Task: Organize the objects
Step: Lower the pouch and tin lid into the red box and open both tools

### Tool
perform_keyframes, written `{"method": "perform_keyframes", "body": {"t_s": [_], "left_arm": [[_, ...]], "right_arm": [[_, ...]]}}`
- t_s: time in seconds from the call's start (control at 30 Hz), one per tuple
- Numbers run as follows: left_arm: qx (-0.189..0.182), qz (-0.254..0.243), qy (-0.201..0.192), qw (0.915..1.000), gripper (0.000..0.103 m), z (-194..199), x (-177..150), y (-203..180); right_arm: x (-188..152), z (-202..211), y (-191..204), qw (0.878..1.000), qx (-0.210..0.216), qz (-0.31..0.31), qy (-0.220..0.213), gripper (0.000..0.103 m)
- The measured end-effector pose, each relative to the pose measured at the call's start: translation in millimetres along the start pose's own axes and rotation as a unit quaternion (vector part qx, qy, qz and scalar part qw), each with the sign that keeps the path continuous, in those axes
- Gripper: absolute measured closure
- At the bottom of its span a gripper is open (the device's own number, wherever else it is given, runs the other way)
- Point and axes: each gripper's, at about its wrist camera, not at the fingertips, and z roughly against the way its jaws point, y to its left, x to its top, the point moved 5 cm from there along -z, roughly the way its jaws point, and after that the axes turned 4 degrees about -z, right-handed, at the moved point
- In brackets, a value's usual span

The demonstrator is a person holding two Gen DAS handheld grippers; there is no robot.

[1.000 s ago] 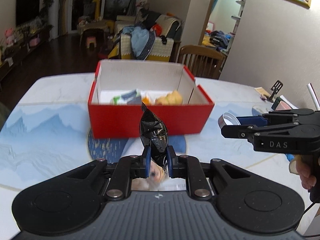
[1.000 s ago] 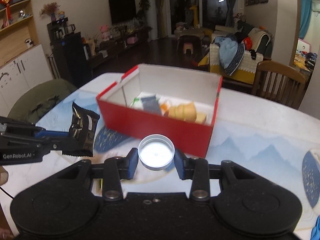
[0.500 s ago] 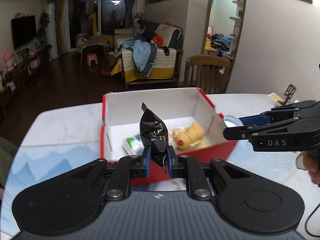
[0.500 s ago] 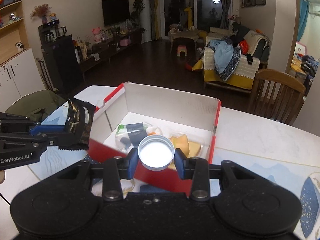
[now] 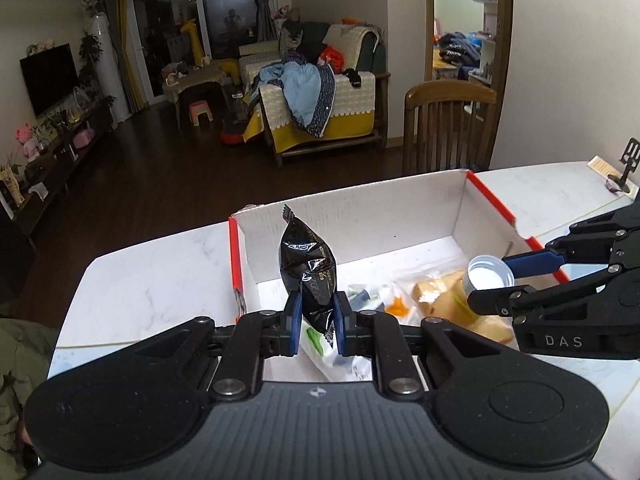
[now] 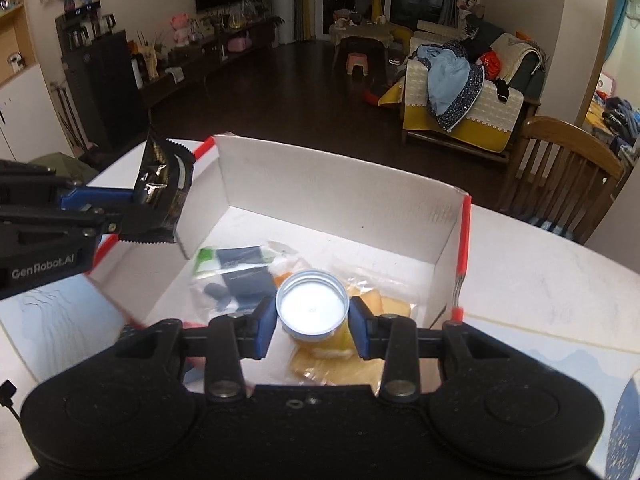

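One red box sits under two tools: left tool pinches one black packet, right tool clamps one cap.

floor dark wood | sofa clothes-piled | wooden chair | TV | walls pale

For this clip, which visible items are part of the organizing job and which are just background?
Part of the job:
- left gripper, shut on black foil snack packet
- right gripper, shut on round white lid
- red cardboard box, white inside
- bagged snacks inside box

Just lying about:
- wooden chair
- black phone stand
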Motion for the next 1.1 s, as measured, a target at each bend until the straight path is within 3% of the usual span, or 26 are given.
{"method": "perform_keyframes", "body": {"t_s": [0.27,0.57,0.87,1.1], "left_arm": [[-0.005,-0.01,0.03,0.9995,0.088,-40,12,-4],[-0.003,-0.009,0.076,0.9971,0.088,-77,16,-1],[-0.007,-0.016,0.125,0.992,0.088,-103,8,3],[-0.005,-0.021,0.141,0.9898,0.088,-116,8,1]], "right_arm": [[22,-36,-24,0.999,-0.039,-0.011,0.016,0.065],[27,-76,-26,0.997,-0.046,-0.018,0.055,0.065],[22,-94,-22,0.995,-0.052,-0.01,0.085,0.065],[18,-100,-24,0.994,-0.05,-0.009,0.094,0.064]]}}
